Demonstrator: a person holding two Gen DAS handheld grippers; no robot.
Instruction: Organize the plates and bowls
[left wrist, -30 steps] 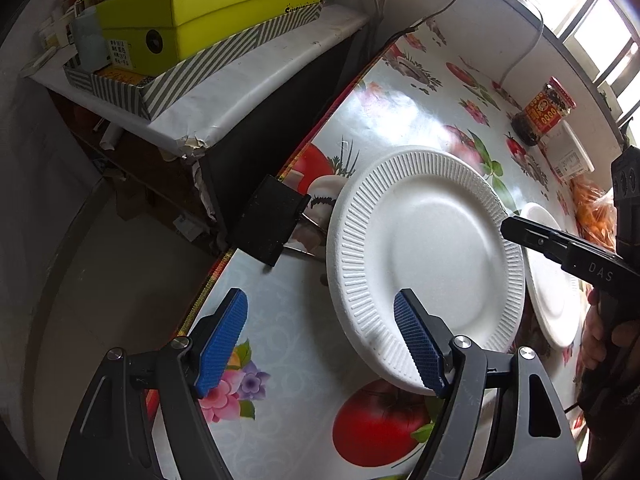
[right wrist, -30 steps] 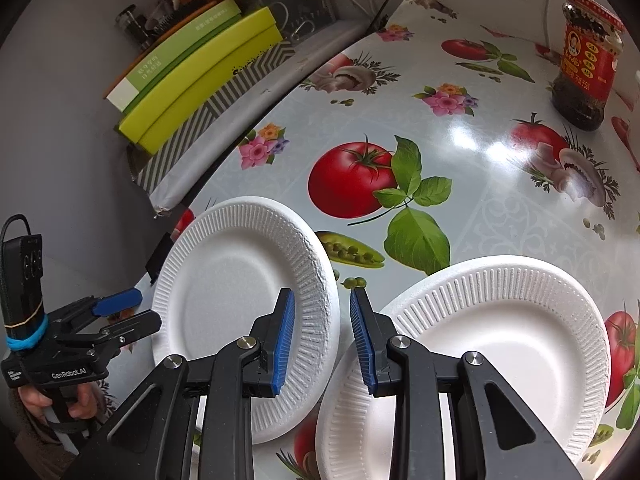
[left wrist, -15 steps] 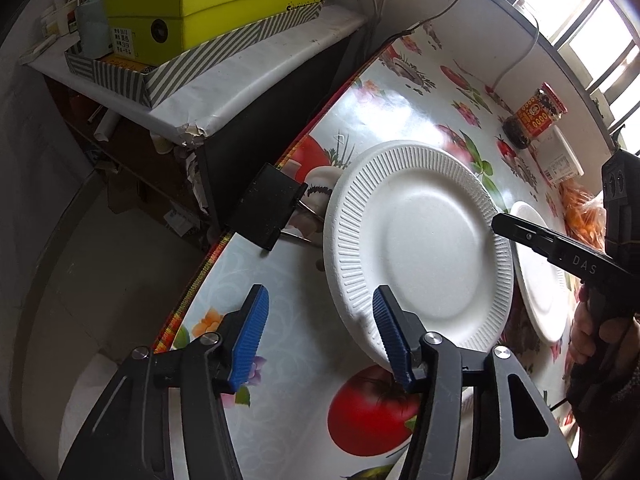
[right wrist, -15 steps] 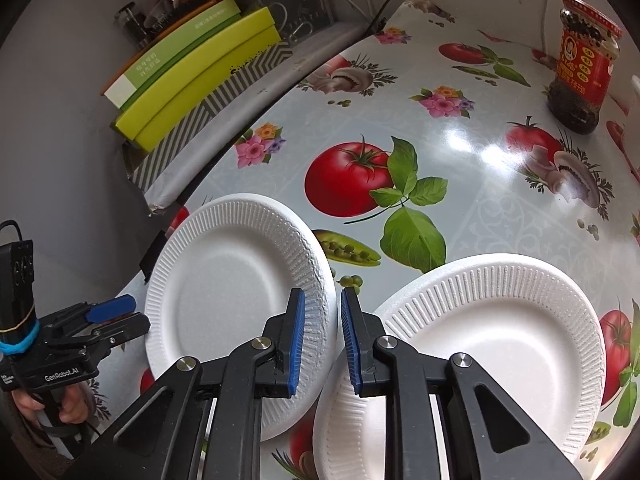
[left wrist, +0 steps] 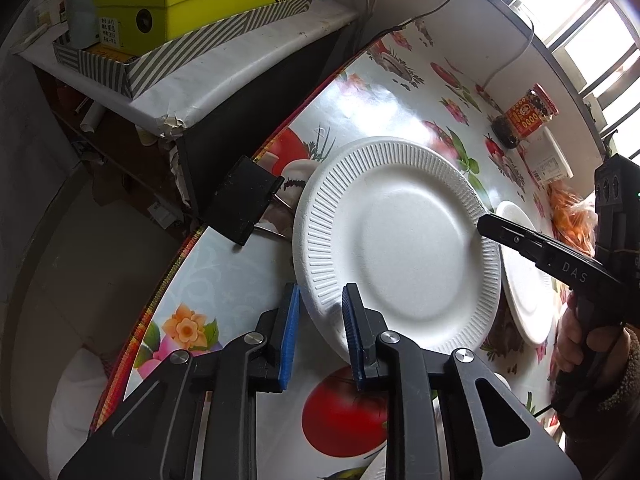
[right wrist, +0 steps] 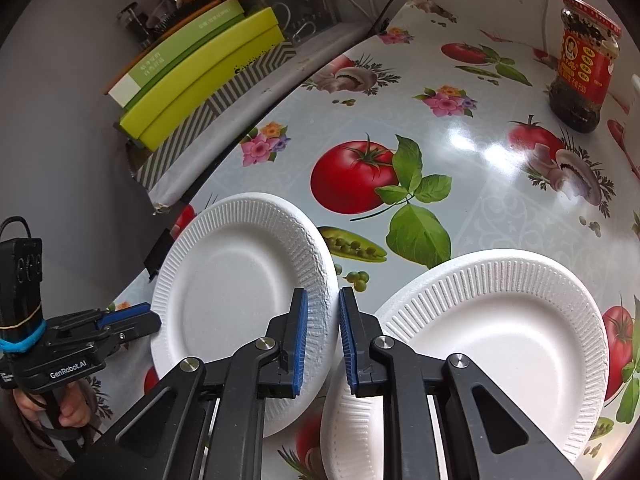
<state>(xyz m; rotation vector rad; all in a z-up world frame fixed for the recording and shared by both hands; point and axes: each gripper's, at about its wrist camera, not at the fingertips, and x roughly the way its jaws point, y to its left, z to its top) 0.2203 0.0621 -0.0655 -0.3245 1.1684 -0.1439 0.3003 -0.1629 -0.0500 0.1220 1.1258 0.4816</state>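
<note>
A white foam plate (left wrist: 400,248) lies near the table's left edge and also shows in the right wrist view (right wrist: 236,296). My left gripper (left wrist: 318,330) is shut on its near rim. My right gripper (right wrist: 323,334) is shut on the opposite rim of the same plate; it shows as a black finger (left wrist: 520,236) in the left wrist view. A second white foam plate (right wrist: 488,344) lies flat just right of it and also shows in the left wrist view (left wrist: 524,280).
The flowered tablecloth (right wrist: 460,160) covers the table. A black binder clip (left wrist: 244,210) grips the table's left edge. A chili sauce jar (right wrist: 582,68) stands at the back right. A shelf with green boxes (left wrist: 200,0) stands beyond the left edge.
My left gripper's jaws have closed from wide open onto the plate's rim. My right gripper has moved left and now pinches the plate's other rim.
</note>
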